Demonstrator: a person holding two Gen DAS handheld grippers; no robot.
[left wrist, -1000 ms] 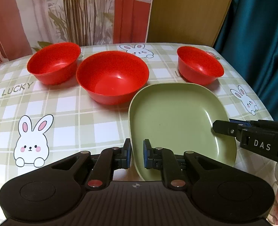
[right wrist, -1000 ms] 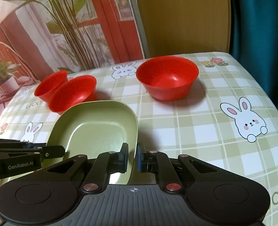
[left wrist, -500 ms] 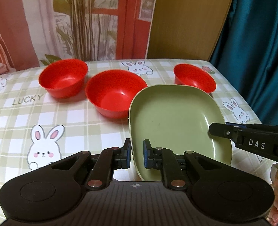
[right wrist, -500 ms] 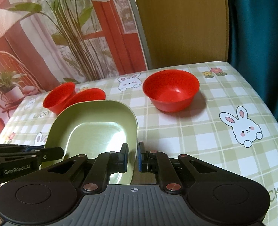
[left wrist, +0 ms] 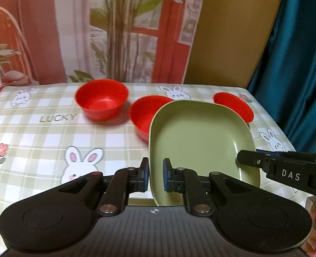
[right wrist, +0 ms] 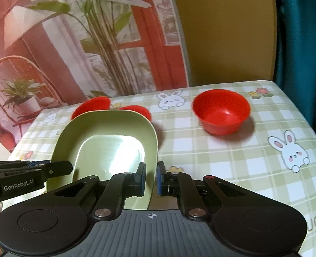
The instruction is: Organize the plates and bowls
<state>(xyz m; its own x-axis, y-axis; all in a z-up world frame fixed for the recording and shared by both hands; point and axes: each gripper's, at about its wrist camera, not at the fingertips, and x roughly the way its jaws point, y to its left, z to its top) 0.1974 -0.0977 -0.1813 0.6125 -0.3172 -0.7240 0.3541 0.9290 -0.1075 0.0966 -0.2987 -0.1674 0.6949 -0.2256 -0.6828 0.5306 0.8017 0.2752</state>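
A green square plate (left wrist: 196, 141) is held in the air above the table, tilted. My left gripper (left wrist: 155, 177) is shut on its left rim. My right gripper (right wrist: 151, 177) is shut on its right rim (right wrist: 153, 150). The right gripper also shows in the left wrist view (left wrist: 243, 161), and the left gripper in the right wrist view (right wrist: 69, 168). Three red bowls stand on the table: one at the left (left wrist: 101, 101), one in the middle (left wrist: 145, 115) partly behind the plate, one at the right (right wrist: 221, 111).
The table (left wrist: 40, 141) has a green checked cloth with rabbits. A patterned curtain (left wrist: 93, 32) hangs behind it, a brown panel (left wrist: 233, 32) and a teal curtain (left wrist: 303, 64) stand at the right. The table's right edge is near the right bowl.
Both grippers have lifted the green plate up off the table and back toward me. The bowls now look farther and lower, and the plate hides part of the middle and right bowls.
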